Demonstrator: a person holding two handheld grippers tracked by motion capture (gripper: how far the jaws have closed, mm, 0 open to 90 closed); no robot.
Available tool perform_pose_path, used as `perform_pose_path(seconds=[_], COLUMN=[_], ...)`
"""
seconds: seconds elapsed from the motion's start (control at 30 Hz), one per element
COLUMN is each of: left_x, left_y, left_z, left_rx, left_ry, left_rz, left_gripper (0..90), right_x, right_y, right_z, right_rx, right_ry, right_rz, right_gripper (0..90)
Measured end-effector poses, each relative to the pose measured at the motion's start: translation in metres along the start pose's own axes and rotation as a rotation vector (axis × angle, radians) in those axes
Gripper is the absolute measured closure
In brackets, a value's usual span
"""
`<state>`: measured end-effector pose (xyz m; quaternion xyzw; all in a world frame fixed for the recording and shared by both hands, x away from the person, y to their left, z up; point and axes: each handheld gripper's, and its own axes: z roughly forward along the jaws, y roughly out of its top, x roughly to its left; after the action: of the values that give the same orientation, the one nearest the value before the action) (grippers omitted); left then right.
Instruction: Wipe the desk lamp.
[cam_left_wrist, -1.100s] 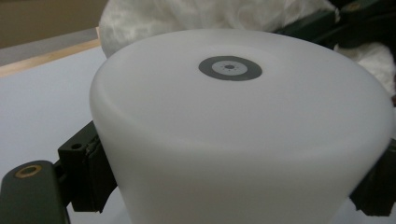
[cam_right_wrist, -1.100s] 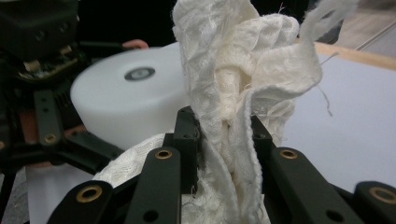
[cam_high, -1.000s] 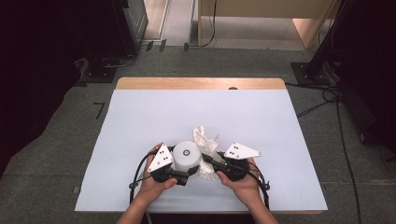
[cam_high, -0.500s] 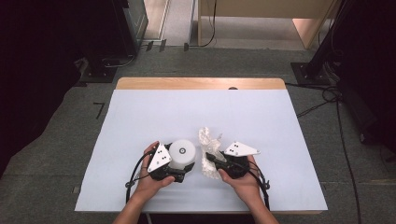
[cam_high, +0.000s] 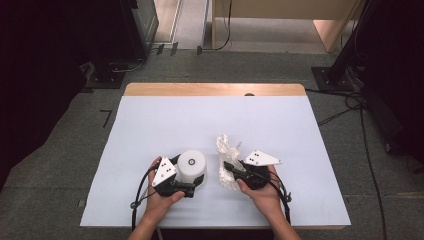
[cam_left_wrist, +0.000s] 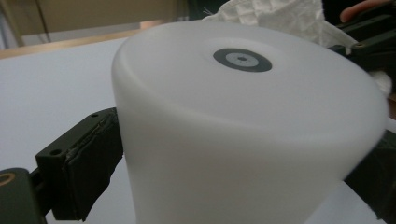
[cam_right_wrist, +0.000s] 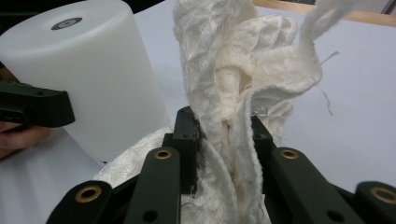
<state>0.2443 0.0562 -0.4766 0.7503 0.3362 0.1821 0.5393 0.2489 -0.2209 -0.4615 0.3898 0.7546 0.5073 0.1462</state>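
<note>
**Cloth and cup held side by side: where the grip could fail**

The left gripper (cam_high: 192, 184) has its fingers (cam_left_wrist: 84, 172) clamped on the sides of an upturned white cup (cam_high: 192, 165), which stands on the tabletop (cam_high: 150, 125) near its front edge. Just to the right, the right gripper (cam_high: 229, 167) has its fingers (cam_right_wrist: 187, 135) pinched on a crumpled white cloth (cam_high: 226, 155), part of it bunched on the surface, part standing up.

The cup's wall looks smooth and tapering, so a squeeze low on it could let it pop out or tip. The cloth is loosely woven with stray threads; a tug might snag it on the fingers, or a shallow pinch could let it slide free.

The tabletop is covered by a plain white sheet, with a wooden strip (cam_high: 215, 89) at the far edge. Beyond lie grey carpet, cables and dark stands
</note>
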Motion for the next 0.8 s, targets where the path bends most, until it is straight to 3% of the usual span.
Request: perform_pose_path(seconds=[0.07,0.1,0.2,0.37,0.53,0.6,0.7,0.8], left_x=[-0.003,-0.008,-0.012,-0.001,0.007,0.005,0.003,0.005], left_y=[0.0,-0.001,-0.001,0.005,0.02,0.023,0.026,0.027], left_z=[0.002,0.004,0.003,0.0,-0.007,-0.008,-0.009,-0.01], left_rx=[0.002,0.005,-0.008,-0.023,-0.034,-0.04,-0.05,-0.053], left_ry=[0.02,0.062,0.092,0.017,-0.112,-0.126,-0.139,-0.186], left_rz=[0.0,0.015,0.03,0.017,0.063,0.087,0.081,0.074], left_gripper=[1.8,2.8,7.9,8.3,8.3,8.3,8.3,8.6], right_x=[0.0,0.0,0.0,0.004,0.015,0.022,0.033,0.033], right_y=[0.0,-0.001,-0.001,0.0,0.003,0.004,0.003,0.0], right_z=[0.0,0.0,0.001,0.003,0.004,0.005,0.011,0.013], right_rx=[0.003,0.003,0.005,0.012,0.0,0.002,0.023,0.031], right_ry=[-0.001,-0.002,-0.002,0.012,0.064,0.086,0.102,0.112], right_rz=[0.004,0.002,-0.001,-0.003,-0.005,-0.013,-0.033,-0.026], right_gripper=[72.6,72.7,72.6,72.6,72.7,72.7,72.7,72.9])
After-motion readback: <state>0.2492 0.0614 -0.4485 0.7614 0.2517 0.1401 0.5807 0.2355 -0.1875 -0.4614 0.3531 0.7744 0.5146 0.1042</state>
